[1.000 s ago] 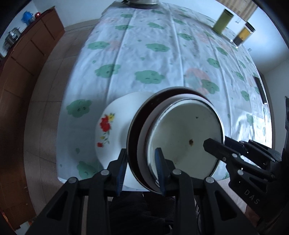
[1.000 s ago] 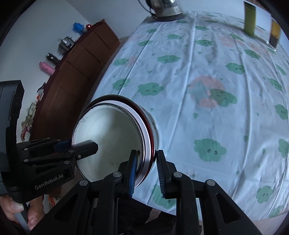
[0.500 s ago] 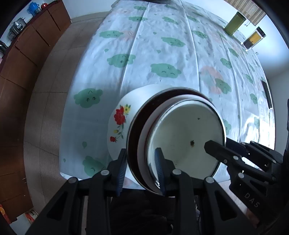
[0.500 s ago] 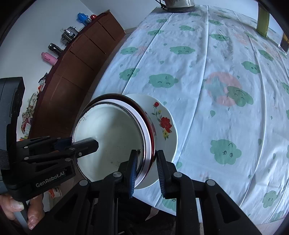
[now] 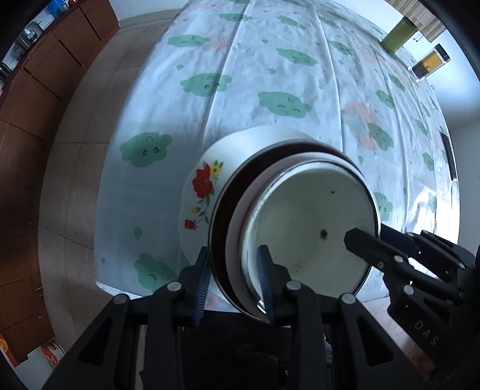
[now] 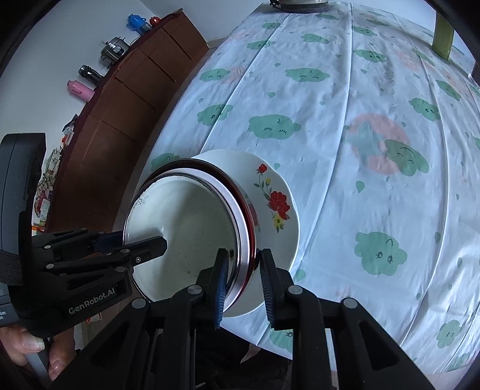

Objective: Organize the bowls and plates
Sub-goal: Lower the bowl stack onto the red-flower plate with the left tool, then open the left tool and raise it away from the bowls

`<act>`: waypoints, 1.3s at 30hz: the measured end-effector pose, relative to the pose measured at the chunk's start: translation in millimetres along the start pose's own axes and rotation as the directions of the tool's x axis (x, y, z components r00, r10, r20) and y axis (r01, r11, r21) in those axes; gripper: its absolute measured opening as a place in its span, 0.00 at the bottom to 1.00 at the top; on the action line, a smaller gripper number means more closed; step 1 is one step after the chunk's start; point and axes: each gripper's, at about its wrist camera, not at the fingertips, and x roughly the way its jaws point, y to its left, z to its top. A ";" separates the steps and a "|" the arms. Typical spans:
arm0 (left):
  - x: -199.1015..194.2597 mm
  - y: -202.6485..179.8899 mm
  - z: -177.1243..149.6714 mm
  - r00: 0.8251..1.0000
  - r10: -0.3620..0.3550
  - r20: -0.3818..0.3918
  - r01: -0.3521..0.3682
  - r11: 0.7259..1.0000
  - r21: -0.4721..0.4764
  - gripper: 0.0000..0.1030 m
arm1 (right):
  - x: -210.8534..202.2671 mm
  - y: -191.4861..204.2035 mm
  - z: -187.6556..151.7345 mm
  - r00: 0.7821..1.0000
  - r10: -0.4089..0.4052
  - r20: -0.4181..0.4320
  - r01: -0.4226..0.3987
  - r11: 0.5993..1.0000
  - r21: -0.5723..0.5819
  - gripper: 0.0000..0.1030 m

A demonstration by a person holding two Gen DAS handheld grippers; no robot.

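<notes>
A stack of nested bowls point(image 5: 306, 228), white inside with a dark red outer bowl, is held between both grippers. My left gripper point(image 5: 234, 282) is shut on the stack's near rim. My right gripper point(image 6: 243, 285) is shut on the opposite rim of the stack of nested bowls point(image 6: 186, 228). The stack hangs just over a white plate with red flowers point(image 5: 207, 192), which lies on the cloud-print tablecloth near the table's front edge; the plate also shows in the right wrist view point(image 6: 276, 204). I cannot tell whether the stack touches the plate.
The tablecloth point(image 5: 270, 75) covers the table. A green canister point(image 5: 399, 36) and a yellow-filled jar point(image 5: 429, 63) stand at the far right. A metal pot point(image 6: 300, 4) is at the far end. A brown sideboard point(image 6: 120, 99) with bottles runs along the left wall.
Both grippers moved forward over the table with the bowl stack. The flowered plate now shows more from under the stack, closer beneath it.
</notes>
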 end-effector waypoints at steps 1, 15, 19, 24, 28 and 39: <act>1.1 0.3 0.4 1.000 0.000 -0.003 0.000 1.000 -0.002 0.28 | 0.7 -0.1 0.2 1.000 0.001 -0.002 -0.001 1.000 0.001 0.23; 14.6 4.8 6.2 1.000 -0.015 -0.021 0.014 1.000 -0.016 0.28 | 10.3 -0.2 6.0 1.000 -0.010 -0.002 0.010 1.000 -0.004 0.23; 14.2 3.1 5.5 1.000 -0.013 -0.014 0.013 1.000 -0.007 0.28 | 9.3 -0.5 6.1 1.000 -0.006 0.012 0.006 1.000 -0.002 0.26; 13.7 4.8 5.0 1.000 -0.023 -0.010 0.023 1.000 -0.012 0.28 | 8.8 2.3 5.0 1.000 -0.020 0.017 0.020 1.000 -0.019 0.29; 12.7 7.4 3.7 0.999 -0.036 -0.004 0.036 0.999 -0.016 0.35 | 7.9 3.6 4.1 1.000 -0.018 0.025 0.019 1.000 -0.023 0.29; -14.3 5.0 0.5 0.987 0.060 0.151 -0.063 0.998 0.019 0.52 | -15.5 19.1 -2.7 0.984 -0.079 0.157 0.098 0.988 -0.122 0.47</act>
